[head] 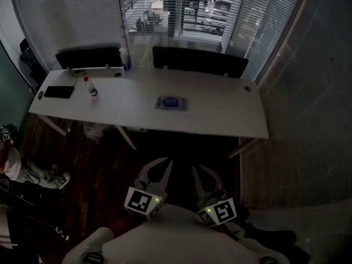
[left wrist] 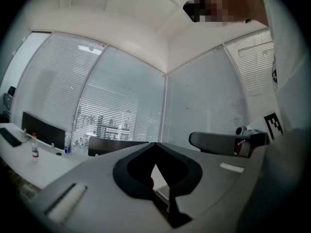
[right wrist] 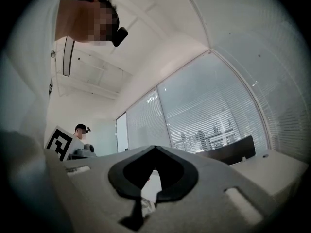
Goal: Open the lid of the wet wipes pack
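Only head view shows wet wipes pack (head: 171,103) | on table (head: 220,114)

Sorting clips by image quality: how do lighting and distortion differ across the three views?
Head view: dim, underexposed, foreground almost black; the wet wipes pack shows small on the pale table. Left gripper view: brighter, strong fisheye bending, black corners. Right gripper view: likewise, bluish tint.

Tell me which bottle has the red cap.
The near bottle, beside the black slab; the far bottle, at the table edge, shows blue instead.
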